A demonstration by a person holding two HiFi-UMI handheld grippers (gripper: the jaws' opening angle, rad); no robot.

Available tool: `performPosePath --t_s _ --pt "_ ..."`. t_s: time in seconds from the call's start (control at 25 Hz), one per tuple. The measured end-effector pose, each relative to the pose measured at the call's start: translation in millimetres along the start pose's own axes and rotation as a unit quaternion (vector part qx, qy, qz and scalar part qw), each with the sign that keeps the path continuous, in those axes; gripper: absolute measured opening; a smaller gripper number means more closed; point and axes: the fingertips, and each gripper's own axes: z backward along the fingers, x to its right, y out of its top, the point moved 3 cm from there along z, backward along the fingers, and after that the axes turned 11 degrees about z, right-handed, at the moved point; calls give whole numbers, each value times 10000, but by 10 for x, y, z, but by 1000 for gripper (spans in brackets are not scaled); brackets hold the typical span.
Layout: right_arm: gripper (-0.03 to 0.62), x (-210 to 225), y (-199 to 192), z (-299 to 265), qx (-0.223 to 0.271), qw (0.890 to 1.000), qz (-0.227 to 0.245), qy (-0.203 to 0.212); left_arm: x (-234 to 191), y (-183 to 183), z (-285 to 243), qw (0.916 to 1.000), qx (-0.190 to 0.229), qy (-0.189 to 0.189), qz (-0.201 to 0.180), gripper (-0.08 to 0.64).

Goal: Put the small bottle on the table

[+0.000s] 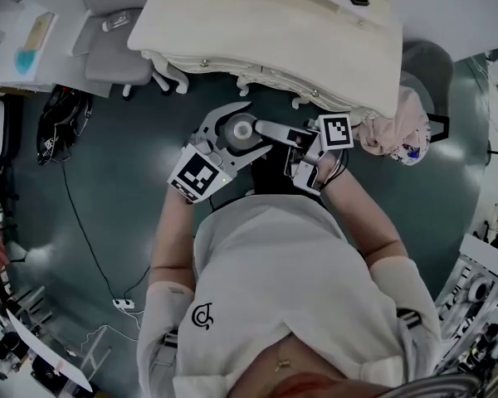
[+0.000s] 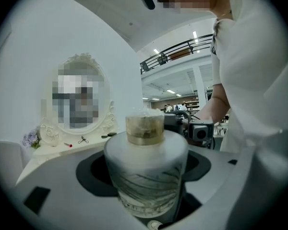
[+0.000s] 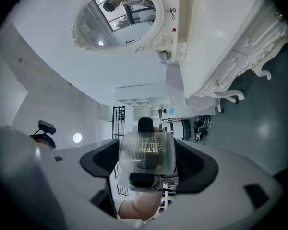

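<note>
Cream ornate dressing table point(image 1: 274, 31) stands on dark teal floor point(image 1: 116, 164).

We hold our left arm point(image 1: 170, 235) and right arm point(image 1: 367, 215) bent before our chest. Our left gripper point(image 1: 242, 129) clasps the bottle point(image 2: 146, 169) by its body, and our right gripper point(image 3: 146, 159), reaching in from the right, clamps its cap.
</note>
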Motion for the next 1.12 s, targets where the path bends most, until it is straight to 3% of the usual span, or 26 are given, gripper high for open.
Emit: performPosePath --t_s 0.36,0.6,0.88,1.12 --pt "364 320 1468 -204 164 9998 73 -7 -1284 340 -730 10000 -6 37 -42 353" --pt "364 528 2190 -192 252 9997 32 -33 -1873 456 -1192 9999 -106 -105 -39 353" --pt "364 561 2520 -127 436 9990 13 -113 -2094 547 -1453 9993 -221 -307 -67 353" --pt "364 876 2881 -51 730 9971 42 -220 -2431 399 -1777 9975 -304 -639 -39 353"
